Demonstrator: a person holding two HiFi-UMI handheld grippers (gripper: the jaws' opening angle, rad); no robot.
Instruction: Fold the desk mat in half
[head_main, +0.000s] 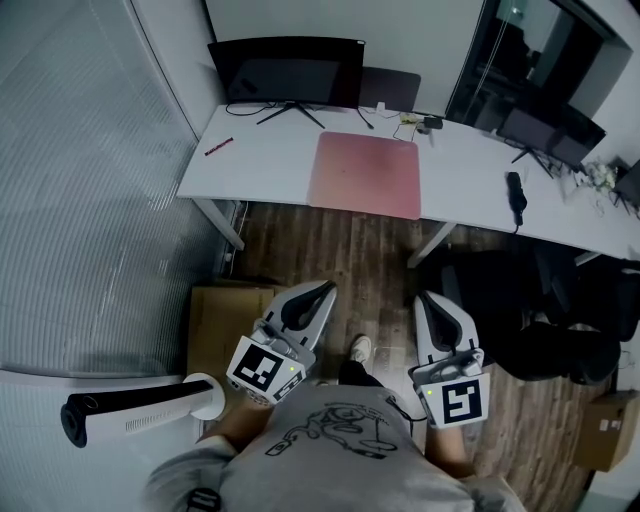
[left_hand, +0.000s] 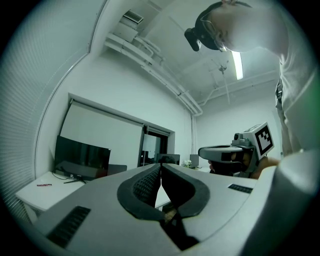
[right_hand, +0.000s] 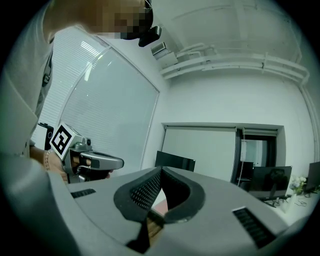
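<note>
Your left tool (head_main: 322, 290) was pinched shut on nothing, well short of the white worktop (head_main: 270, 160). The pink desk mat (head_main: 366, 173) lay flat, unfolded, near its front edge. Your right tool (head_main: 425, 297) was closed and empty too. Looked like the approach step. Next you'd need both tools open to grab the mat's corners, I reckon.

Quick count from me: one pink desk mat (head_main: 366, 174), two monitors (head_main: 285, 68) (head_main: 553, 133), two grippers (head_main: 325, 288) (head_main: 428, 298), two cardboard boxes (head_main: 228, 318) (head_main: 605, 430), one pink pen (head_main: 218, 147).
</note>
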